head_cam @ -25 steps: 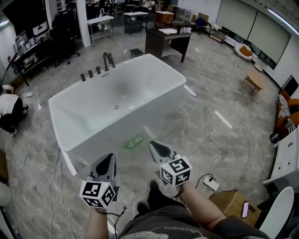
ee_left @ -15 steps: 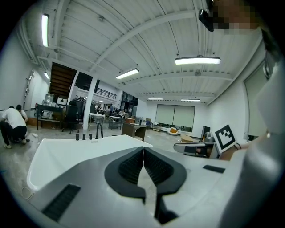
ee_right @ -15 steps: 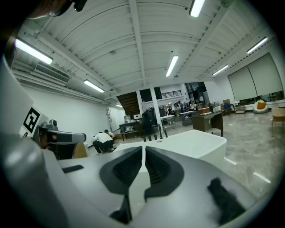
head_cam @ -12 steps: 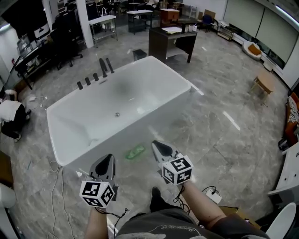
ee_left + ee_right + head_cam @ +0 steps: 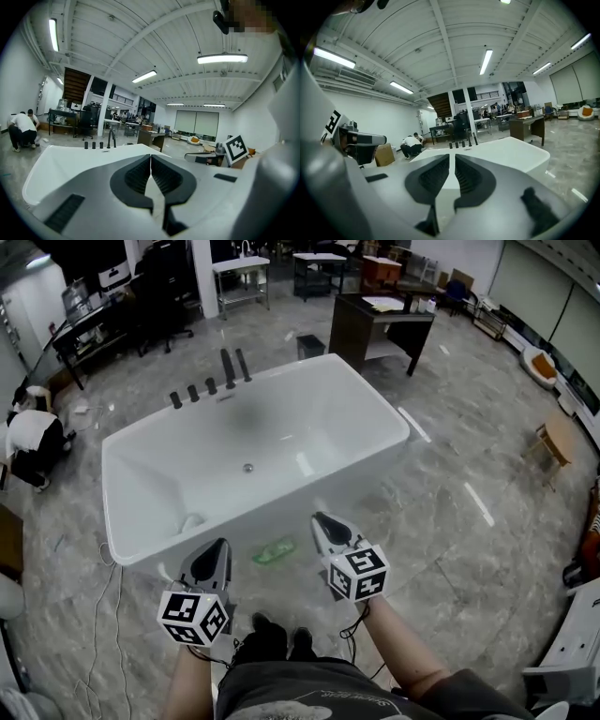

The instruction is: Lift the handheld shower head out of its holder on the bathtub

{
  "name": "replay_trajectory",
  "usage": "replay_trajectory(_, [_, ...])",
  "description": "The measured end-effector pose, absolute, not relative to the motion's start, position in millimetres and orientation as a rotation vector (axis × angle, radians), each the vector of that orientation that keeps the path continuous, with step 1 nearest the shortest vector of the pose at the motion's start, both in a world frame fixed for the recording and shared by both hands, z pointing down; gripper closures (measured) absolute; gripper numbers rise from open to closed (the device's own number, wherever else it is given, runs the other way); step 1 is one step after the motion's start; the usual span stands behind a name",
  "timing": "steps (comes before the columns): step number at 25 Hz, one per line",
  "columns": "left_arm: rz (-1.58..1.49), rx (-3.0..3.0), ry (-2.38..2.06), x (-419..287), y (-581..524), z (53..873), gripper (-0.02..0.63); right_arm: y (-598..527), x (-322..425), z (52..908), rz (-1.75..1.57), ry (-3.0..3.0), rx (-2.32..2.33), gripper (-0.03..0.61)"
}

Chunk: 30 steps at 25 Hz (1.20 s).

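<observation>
A white freestanding bathtub (image 5: 367, 418) fills the middle of the head view. On its far rim stand three short black knobs (image 5: 193, 393) and two tall black pieces, the spout (image 5: 227, 368) and the handheld shower head (image 5: 244, 364), upright in its holder; which tall piece is which is hard to tell. My left gripper (image 5: 216, 546) and right gripper (image 5: 321, 518) hover over the floor at the tub's near side, far from the fixtures. Both are shut with nothing in them. The tall black fixtures (image 5: 111, 138) (image 5: 472, 138) show small beyond the left gripper (image 5: 150, 158) and right gripper (image 5: 452, 158).
A green scrap (image 5: 274, 549) lies on the floor by the tub's near wall. Cables (image 5: 114, 615) trail at the left. A person (image 5: 33, 439) crouches at far left. A dark desk (image 5: 380, 322) stands behind the tub, a wooden stool (image 5: 553, 442) at right.
The person has stepped toward the tub, which now lies nearer and more centred. Both grippers moved forward with the body and stayed shut.
</observation>
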<state>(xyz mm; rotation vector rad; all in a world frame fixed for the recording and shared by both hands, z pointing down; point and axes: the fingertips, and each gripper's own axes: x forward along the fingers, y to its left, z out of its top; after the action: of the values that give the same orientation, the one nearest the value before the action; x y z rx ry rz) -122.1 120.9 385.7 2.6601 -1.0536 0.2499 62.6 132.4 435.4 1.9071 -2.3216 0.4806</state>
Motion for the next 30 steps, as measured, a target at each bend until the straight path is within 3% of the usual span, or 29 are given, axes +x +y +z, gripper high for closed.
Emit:
replay_trajectory(9, [0.25, 2.64, -1.038, -98, 20, 414, 0.598, 41, 76, 455, 0.512, -2.311, 1.876, 0.543])
replay_trajectory(19, [0.238, 2.615, -0.97, -74, -156, 430, 0.598, -134, 114, 455, 0.516, -2.208, 1.935, 0.543])
replay_trajectory(30, [0.233, 2.598, -0.967, -65, -254, 450, 0.598, -241, 133, 468, 0.536, -2.192, 1.96, 0.538])
